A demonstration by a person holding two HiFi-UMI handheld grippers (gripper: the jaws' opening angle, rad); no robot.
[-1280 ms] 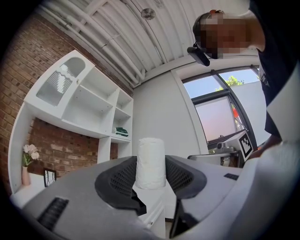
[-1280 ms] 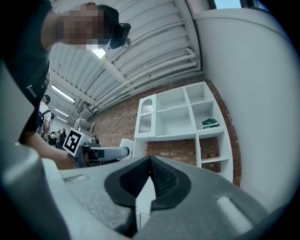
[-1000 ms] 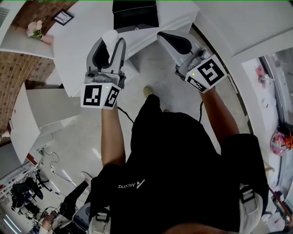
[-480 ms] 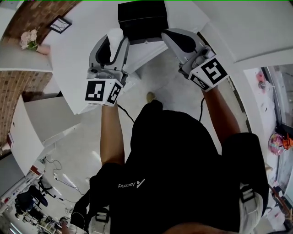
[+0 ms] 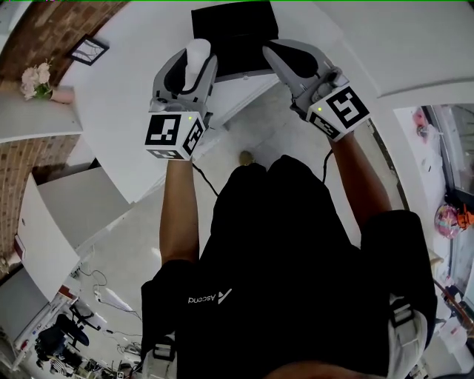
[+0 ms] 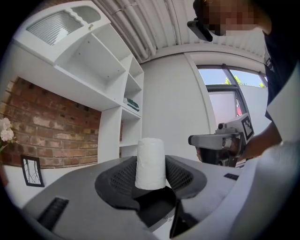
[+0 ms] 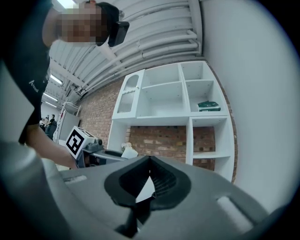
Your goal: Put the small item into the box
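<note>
The small white cylinder (image 6: 150,162) stood upright between the jaws of the left gripper (image 5: 194,61), both black ribbed pads pressed against its sides, its top rising clear above them. In the head view it sat at the near left corner of the black box (image 5: 235,28); whether it hung over the box's edge or just short of it could not be told. The box lay on a white table (image 5: 122,96), near the table's edge closest to the person.

The right gripper (image 7: 150,159) was raised at the box's near right corner, its jaws drawn together at the tips with nothing between them. The two grippers stood side by side in front of the box, apart from each other, each with its marker cube toward the person.

To the left of the box, well away across the table, a small dark picture frame (image 5: 87,50) leaned by a brick wall (image 5: 55,22), and a bunch of pale pink flowers (image 5: 33,75) stood farther left again. Beyond the box, white open shelving (image 7: 161,101) rose against the brick, with a green object (image 7: 209,106) lying in one upper right compartment. The person wore a black shirt (image 5: 281,252), both forearms bare.
</note>
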